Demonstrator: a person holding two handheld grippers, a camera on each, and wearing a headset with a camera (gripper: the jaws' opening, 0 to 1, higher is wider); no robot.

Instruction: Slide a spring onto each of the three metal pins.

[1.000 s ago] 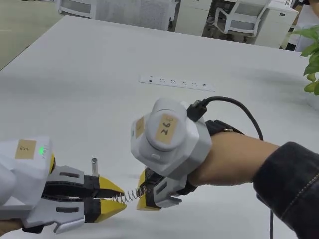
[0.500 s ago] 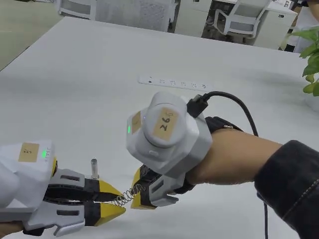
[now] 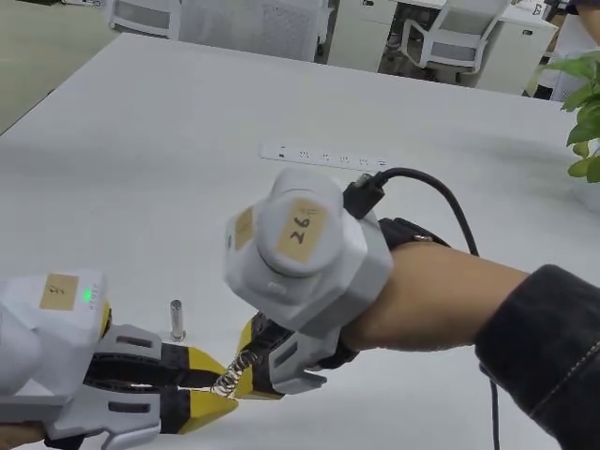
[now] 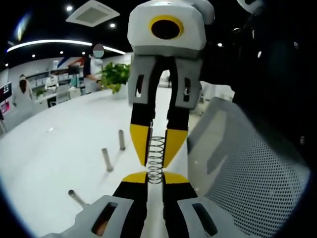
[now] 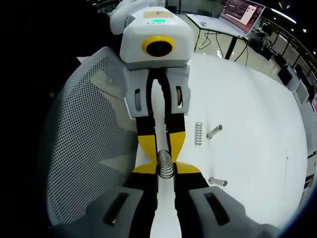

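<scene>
Spring | in the air over near edge of surface, beside upright pin | left gripper and right gripper fingers each pinch one end | risk: squeezed between both, it may buckle and jump away if one side loosens

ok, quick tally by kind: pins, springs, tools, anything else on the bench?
metal pins: 3
springs: 2, the held spring gripped between both tools and the loose spring beside a pin
tools: 2, left tool and right tool
power strip: 1
total: 8
</scene>
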